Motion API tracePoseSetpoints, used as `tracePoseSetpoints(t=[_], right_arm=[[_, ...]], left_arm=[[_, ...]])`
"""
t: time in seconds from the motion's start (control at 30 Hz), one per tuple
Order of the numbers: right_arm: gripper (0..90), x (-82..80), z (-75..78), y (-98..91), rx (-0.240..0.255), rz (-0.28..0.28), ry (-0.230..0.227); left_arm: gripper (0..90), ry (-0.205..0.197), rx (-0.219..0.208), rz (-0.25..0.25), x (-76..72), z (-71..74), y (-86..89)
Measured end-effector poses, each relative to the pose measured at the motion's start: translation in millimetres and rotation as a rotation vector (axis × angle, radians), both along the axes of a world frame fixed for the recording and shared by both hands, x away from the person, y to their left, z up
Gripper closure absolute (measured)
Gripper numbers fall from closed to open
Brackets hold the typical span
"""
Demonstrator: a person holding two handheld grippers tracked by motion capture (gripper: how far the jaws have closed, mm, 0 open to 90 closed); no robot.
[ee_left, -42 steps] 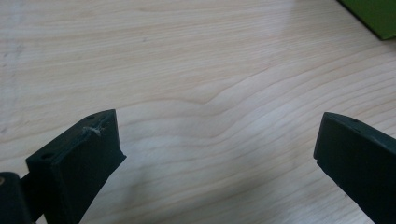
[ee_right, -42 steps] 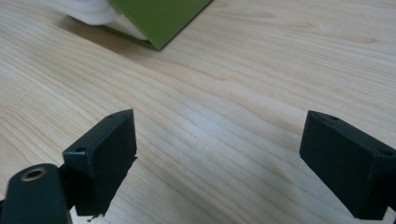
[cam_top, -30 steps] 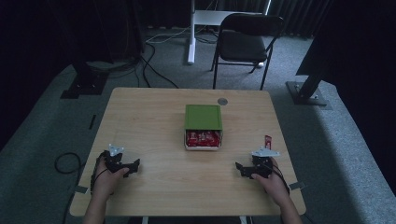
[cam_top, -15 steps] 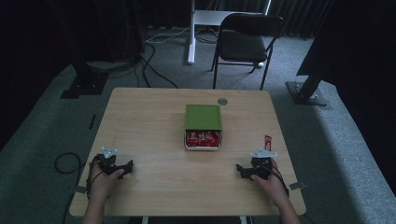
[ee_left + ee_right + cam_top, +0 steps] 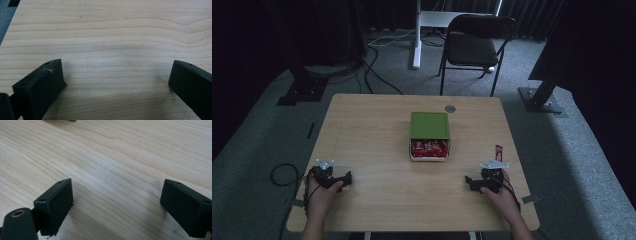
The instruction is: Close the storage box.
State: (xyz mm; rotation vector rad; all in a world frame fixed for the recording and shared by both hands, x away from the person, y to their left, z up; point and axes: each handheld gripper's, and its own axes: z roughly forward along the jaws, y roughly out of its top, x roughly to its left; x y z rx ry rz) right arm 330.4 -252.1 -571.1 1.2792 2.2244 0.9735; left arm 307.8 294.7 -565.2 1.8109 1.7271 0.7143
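High view: the table is mostly bare, with wide room on both sides of the box at its centre, green lid slid back, red packets showing. One red packet lies by the right edge. Both grippers, left and right, rest near the front edge, jaws spread, holding nothing. Judged next: the right one reaches for that packet, minding the edge.

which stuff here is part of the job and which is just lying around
In the job:
- box, green lid slid back, red packets showing
- red packet beside the right gripper
- left gripper, open

Lying about:
- small grey disc on the table
- chair
- floor cables
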Motion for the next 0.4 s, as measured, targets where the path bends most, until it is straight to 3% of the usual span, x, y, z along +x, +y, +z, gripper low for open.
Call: tracePoseSetpoints(t=[0.4], right_arm=[[10.8,0.0,0.0,0.0,0.000,0.000,0.000]], left_arm=[[0.6,0.001,0.000,0.009,0.5,0.1,-0.7]])
